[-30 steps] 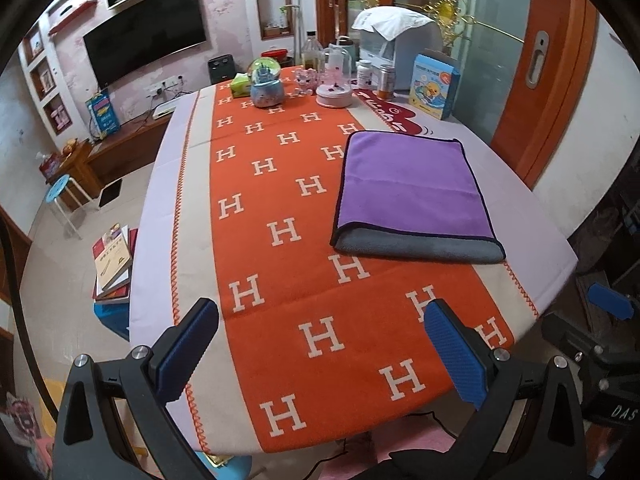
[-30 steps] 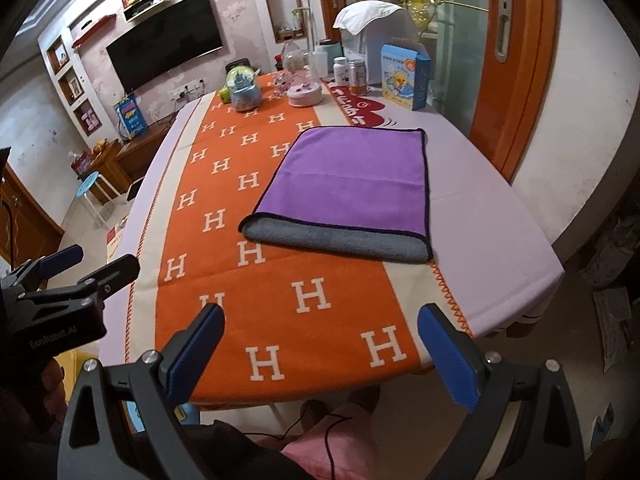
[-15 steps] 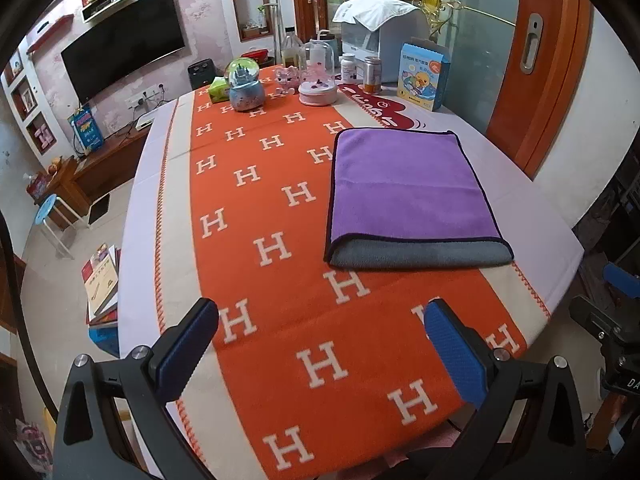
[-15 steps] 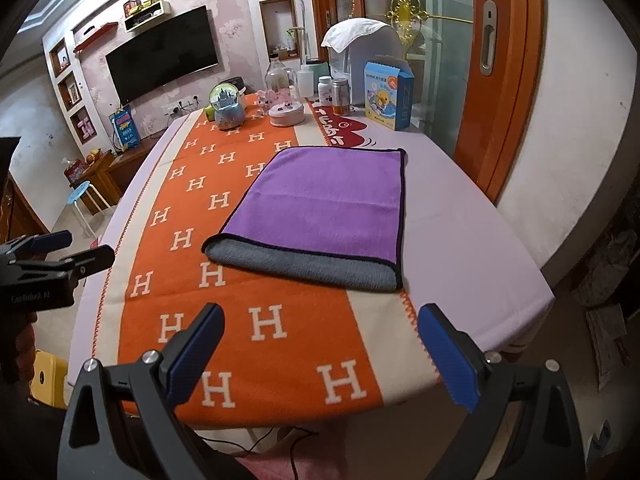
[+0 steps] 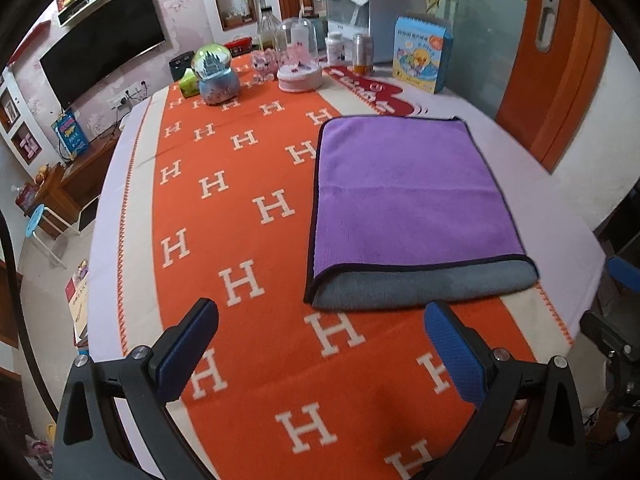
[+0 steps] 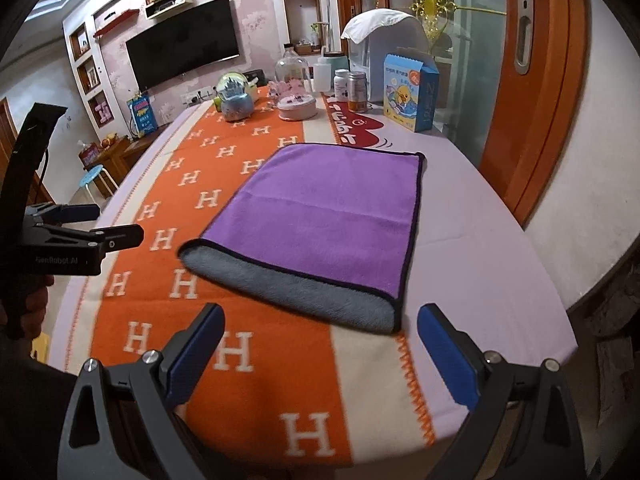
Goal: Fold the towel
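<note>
Two hand-held grippers — left (image 5: pixel 320 330), right (image 6: pixel 318 334) — spread wide, towel (image 5: pixel 404 200) just beyond, seemingly untouched.

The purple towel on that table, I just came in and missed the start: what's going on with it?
A person holds a hand-held gripper in each hand over the table's orange H-patterned cloth. The purple towel lies flat, already folded once, its grey underside showing along the near edge. The left hand-held gripper and right hand-held gripper are both open, short of that near edge, touching nothing.
</note>
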Tool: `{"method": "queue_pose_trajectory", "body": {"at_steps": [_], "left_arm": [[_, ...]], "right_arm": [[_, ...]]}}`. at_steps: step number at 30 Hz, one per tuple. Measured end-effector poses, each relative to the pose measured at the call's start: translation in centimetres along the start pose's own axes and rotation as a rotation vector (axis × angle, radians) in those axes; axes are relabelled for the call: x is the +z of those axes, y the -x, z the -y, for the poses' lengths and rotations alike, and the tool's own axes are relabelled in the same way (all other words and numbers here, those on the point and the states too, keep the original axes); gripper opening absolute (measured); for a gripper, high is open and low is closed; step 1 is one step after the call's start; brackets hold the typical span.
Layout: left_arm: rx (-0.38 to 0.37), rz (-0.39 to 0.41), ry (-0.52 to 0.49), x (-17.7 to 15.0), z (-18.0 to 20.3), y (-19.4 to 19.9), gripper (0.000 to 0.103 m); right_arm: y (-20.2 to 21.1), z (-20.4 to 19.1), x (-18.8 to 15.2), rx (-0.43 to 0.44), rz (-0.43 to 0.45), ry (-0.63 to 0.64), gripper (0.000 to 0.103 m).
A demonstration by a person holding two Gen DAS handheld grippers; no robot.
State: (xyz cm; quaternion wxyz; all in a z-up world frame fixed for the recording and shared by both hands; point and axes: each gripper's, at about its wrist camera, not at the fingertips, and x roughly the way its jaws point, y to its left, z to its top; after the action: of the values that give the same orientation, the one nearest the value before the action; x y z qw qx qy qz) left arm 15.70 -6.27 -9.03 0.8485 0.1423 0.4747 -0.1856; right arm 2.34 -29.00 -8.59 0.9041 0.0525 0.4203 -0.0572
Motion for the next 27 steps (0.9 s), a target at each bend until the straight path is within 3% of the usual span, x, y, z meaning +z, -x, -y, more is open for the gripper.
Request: {"method": "queue_pose_trajectory", "body": {"at_steps": [10, 15, 24, 27], "left_arm": [[-0.021, -0.083, 0.005, 1.9, 0.1, -7.8, 0.102], [0.003, -0.138, 0.001, 2.1, 0.0, -11.3, 0.102], [-0.007, -0.210, 0.021, 1.9, -0.1, -14.3, 0.102], [-0.019, -0.213, 0.025, 2.1, -0.2, -14.6, 0.097]], "right_arm": [[-6.1, 4.1, 0.0, 0.006, -0.117, -0.018, 0.088], [-8.6, 5.1, -0.3, 0.012, -0.175, -0.016, 0.081], [-11.0, 6.0, -0.7, 0.037, -0.235, -0.027, 0.061], [-11.4, 5.8, -0.5, 0.048, -0.241, -0.024, 0.054]]}}
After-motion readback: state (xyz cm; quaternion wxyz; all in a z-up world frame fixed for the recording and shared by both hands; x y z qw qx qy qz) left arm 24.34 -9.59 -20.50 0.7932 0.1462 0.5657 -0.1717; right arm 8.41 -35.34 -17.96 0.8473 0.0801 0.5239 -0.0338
